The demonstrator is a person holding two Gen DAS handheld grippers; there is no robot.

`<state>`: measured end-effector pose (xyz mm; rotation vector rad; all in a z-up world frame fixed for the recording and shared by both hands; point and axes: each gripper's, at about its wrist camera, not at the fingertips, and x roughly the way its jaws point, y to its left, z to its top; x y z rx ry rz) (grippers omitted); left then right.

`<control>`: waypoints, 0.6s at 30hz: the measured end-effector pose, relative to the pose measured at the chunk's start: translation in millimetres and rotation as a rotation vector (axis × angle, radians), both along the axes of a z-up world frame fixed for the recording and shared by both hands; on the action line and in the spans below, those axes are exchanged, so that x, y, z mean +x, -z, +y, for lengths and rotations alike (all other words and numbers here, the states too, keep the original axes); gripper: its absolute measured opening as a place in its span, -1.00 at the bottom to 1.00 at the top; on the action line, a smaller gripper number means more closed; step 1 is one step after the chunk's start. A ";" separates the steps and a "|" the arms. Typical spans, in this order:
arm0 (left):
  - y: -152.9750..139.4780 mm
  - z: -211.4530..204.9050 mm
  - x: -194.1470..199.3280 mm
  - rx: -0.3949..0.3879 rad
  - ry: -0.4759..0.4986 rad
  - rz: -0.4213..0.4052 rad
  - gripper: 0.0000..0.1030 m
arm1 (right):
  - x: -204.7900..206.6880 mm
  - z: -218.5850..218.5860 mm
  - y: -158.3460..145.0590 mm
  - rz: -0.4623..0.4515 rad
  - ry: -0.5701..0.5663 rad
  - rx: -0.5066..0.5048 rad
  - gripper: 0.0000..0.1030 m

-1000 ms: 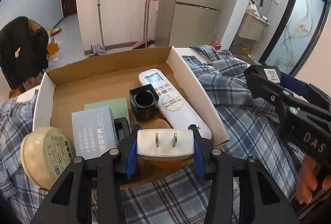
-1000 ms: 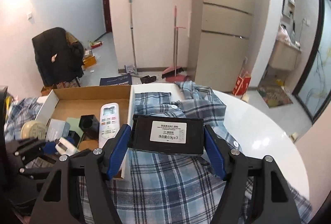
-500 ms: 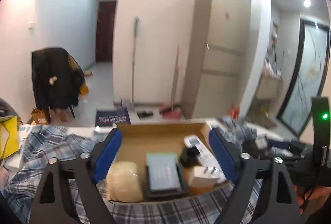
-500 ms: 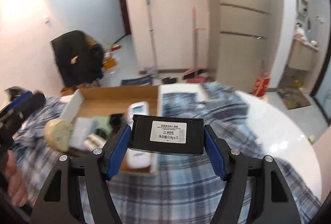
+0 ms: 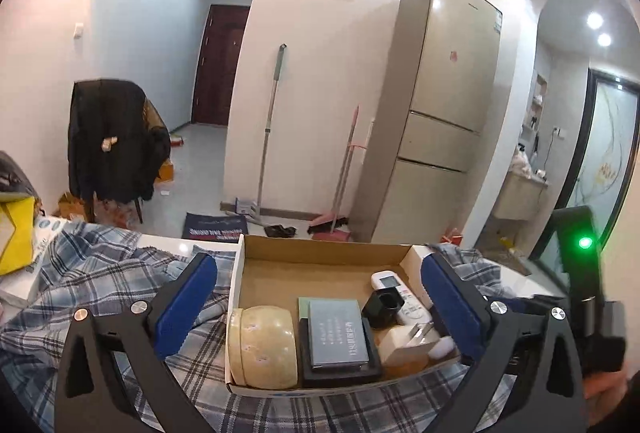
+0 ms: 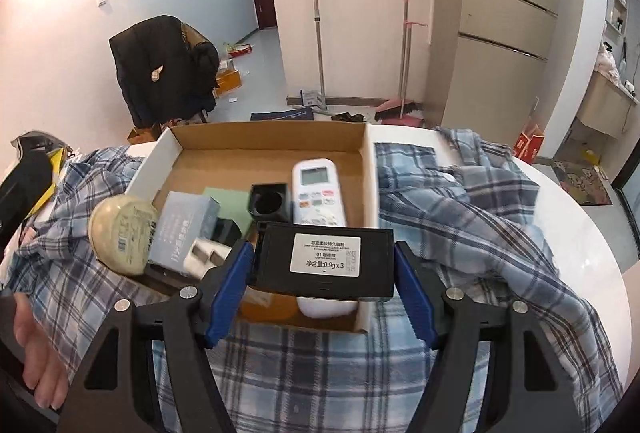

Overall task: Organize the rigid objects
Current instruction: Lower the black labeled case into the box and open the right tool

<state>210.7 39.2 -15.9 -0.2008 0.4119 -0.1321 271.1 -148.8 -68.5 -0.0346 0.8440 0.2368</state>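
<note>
Plaid-covered surface point(image 6: 500, 233), cardboard box point(image 6: 272, 131) on top. Left tool point(image 5: 318, 307) empty, just opened wide, framing the box. White plug point(image 5: 404, 347) lying inside near the front, beside a remote point(image 5: 394, 293) and a grey box point(image 5: 338, 331). Right tool point(image 6: 322, 273) clamped on a black case point(image 6: 324, 259), above the box's near edge.

A home: fridge point(image 5: 444, 105), broom point(image 5: 344, 169), coat-draped chair point(image 5: 112, 141).

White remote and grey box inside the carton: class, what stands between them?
In the right wrist view, a black square cup stands between the white remote and the grey box.
</note>
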 end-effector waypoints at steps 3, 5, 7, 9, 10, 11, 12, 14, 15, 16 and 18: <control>1.4 6.3 2.1 -0.011 0.008 0.018 1.00 | 9.2 8.3 -0.3 0.026 -0.007 0.044 0.33; 1.5 8.7 1.5 -0.013 -0.004 0.016 1.00 | 14.1 11.4 -0.2 0.042 -0.005 0.062 0.33; 1.3 11.7 2.7 -0.020 0.002 0.022 1.00 | 15.3 13.1 3.8 0.057 -0.001 0.072 0.33; 0.8 15.3 2.2 -0.034 -0.005 0.017 1.00 | 12.7 11.4 8.0 0.056 0.022 0.057 0.33; 0.6 16.2 2.7 -0.039 -0.004 0.017 1.00 | 11.1 9.8 9.5 0.058 0.025 0.053 0.33; 0.8 16.8 3.4 -0.042 -0.002 0.021 1.00 | 10.4 8.0 11.1 0.063 0.026 0.051 0.32; 1.3 16.9 4.0 -0.043 -0.001 0.024 1.00 | 9.4 6.4 12.1 0.073 0.026 0.053 0.32; 2.2 17.1 4.3 -0.041 -0.001 0.026 1.00 | 7.4 1.0 15.3 0.098 0.029 0.068 0.32; 2.9 15.9 4.9 -0.038 0.005 0.029 1.00 | 4.9 -1.1 16.3 0.105 0.029 0.073 0.32; 2.6 14.4 4.8 -0.037 0.010 0.031 1.00 | 2.1 -0.9 16.1 0.099 0.023 0.068 0.32; 4.2 12.9 5.1 -0.040 0.024 0.040 1.00 | -1.1 0.5 17.2 0.087 0.014 0.046 0.32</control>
